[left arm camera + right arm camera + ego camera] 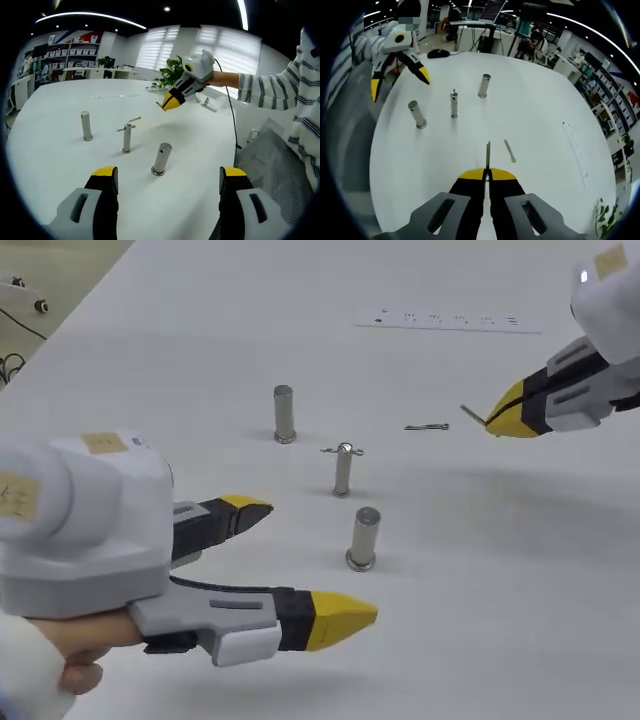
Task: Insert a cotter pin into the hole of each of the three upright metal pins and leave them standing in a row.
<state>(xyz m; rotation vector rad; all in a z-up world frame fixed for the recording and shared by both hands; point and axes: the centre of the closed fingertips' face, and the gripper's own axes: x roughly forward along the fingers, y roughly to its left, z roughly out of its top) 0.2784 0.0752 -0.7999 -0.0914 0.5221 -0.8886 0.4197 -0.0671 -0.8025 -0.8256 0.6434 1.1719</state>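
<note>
On the tabletop [480,570] three pins [284,414] are stood in a row, the middle pin [343,471] already fitted. A cotter [472,416] is clenched in the right gripper's [490,426] jaws, its long axis continuing them toward the row. The left gripper [322,560] is held spread by the near pin [364,538], probably to steady it

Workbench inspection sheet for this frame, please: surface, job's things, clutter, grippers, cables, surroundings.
Surface: white table, no stains seen.
Job's things: far pin and near pin upright, no cotters; middle pin carries an inserted cotter pin; loose cotter pin lying flat.
Clutter: power strip at the far edge.
Grippers: left gripper open, holding nothing; right gripper shut on held cotter pin.
Cables: cable trailing from the right gripper.
Surroundings: open office, shelves, plant.
</note>
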